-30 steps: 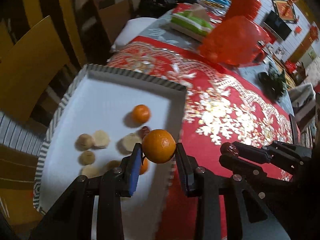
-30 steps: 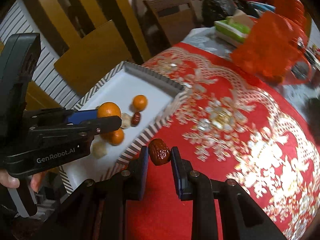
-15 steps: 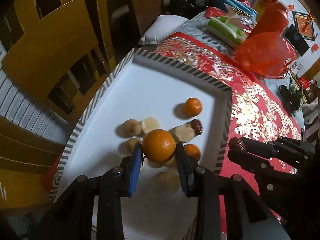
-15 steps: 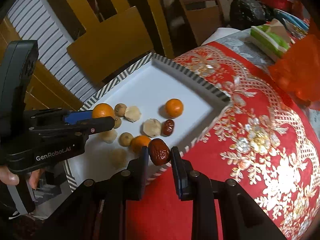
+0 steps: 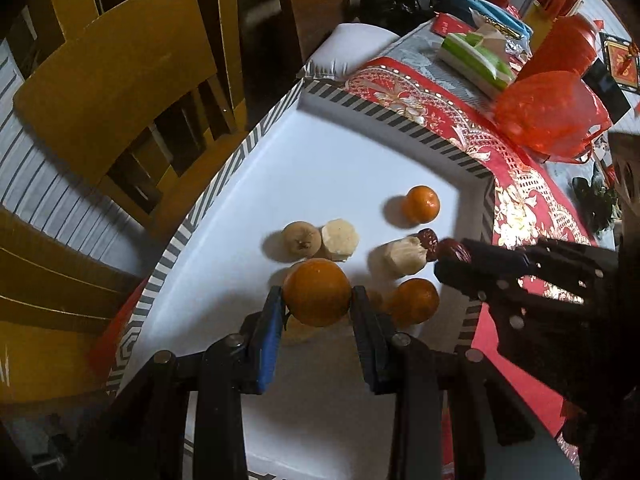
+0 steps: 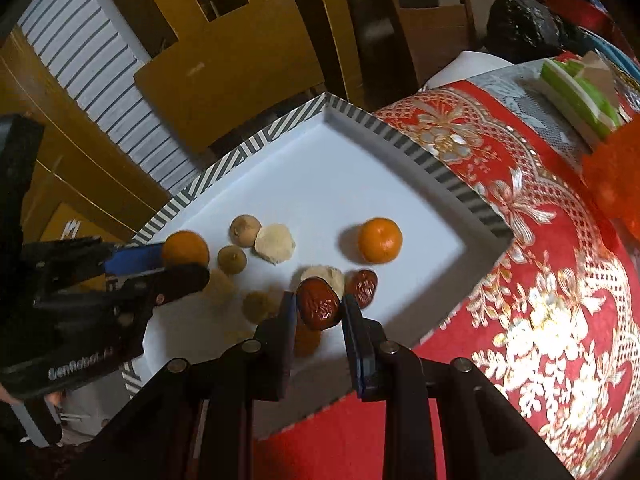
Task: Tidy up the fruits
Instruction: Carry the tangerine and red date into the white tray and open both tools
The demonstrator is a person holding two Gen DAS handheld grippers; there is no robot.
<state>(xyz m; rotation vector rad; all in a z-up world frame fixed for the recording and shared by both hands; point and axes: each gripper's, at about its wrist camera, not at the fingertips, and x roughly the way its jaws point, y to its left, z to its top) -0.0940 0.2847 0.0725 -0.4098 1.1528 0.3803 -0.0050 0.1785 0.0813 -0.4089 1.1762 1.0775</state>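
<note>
Two hand-held grippers carry fruit over a white tray (image 5: 360,168) with a striped rim.

Both have moved in above the tray since a second ago. The left gripper (image 5: 316,300) clamps a mandarin (image 5: 317,293); the right gripper (image 6: 318,306) clamps a red date (image 6: 318,303). Fruit beneath the fingers is blurred and partly hidden. On the tray lie two mandarins (image 5: 421,204), another date (image 6: 362,287) and pale tan pieces (image 5: 340,234).

Left claw (image 5: 318,306) and right claw (image 6: 319,306) side by side, each clamped on fruit.
</note>
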